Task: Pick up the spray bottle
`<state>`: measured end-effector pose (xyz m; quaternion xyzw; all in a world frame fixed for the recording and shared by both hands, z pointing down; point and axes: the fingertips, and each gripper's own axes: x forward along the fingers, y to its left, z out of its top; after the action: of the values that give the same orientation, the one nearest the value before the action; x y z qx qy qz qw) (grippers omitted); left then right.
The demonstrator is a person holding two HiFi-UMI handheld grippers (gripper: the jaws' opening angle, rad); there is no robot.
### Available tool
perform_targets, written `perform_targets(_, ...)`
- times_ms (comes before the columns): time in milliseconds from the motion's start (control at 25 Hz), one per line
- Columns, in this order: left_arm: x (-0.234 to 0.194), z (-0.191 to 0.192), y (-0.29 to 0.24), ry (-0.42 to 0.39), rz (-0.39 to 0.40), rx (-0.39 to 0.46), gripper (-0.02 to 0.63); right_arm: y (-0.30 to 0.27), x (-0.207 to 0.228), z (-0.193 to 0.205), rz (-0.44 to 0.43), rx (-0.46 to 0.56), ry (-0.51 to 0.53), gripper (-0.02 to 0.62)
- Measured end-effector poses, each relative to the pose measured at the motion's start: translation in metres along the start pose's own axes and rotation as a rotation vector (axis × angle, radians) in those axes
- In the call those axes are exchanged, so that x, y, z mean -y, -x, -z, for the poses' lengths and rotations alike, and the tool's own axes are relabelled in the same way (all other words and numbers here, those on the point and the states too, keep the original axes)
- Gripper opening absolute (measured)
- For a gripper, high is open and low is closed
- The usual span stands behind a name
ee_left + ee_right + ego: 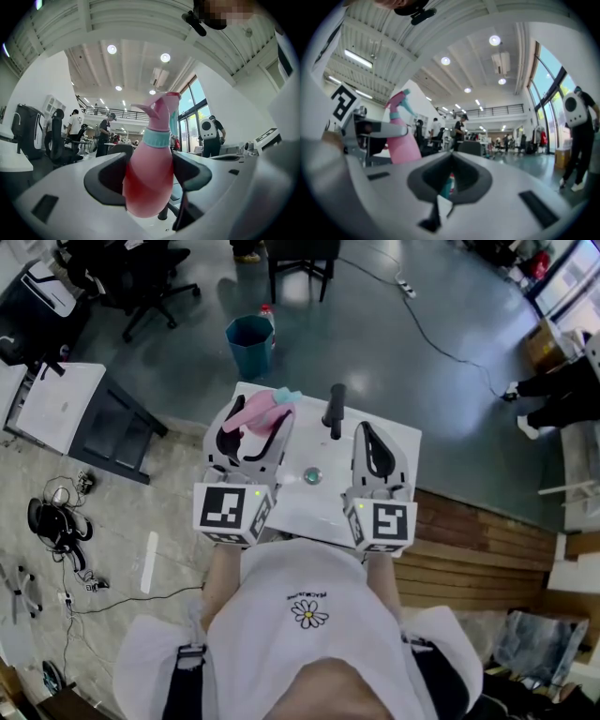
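Observation:
The pink spray bottle (257, 415) with a teal collar lies between the jaws of my left gripper (253, 426), lifted above the small white table (403, 442). In the left gripper view the bottle (151, 173) fills the gap between the dark pads (108, 177), nozzle pointing away, and the gripper (150, 180) is shut on its body. My right gripper (366, 435) hovers beside it on the right, jaws together and empty. In the right gripper view its jaws (451, 164) meet with nothing between them, and the bottle (402, 140) shows at the left.
A black handle-like object (335, 410) and a small round thing (312, 475) lie on the table. A blue bin (249, 343) stands on the floor beyond it. Office chairs, desks and cables sit to the left, wooden boards to the right. People stand in the hall.

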<state>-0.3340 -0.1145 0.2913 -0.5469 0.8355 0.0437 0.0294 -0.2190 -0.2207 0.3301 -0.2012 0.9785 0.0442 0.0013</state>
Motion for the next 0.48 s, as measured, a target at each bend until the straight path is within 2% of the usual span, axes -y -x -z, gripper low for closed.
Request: perform_targets(480, 0.0023, 0.0020, -0.0005, -0.006, -0.009, 0.001, 0.321, 0.0046, 0.0087, 0.0034, 0.012, -0.001, -0.010, 0.029)
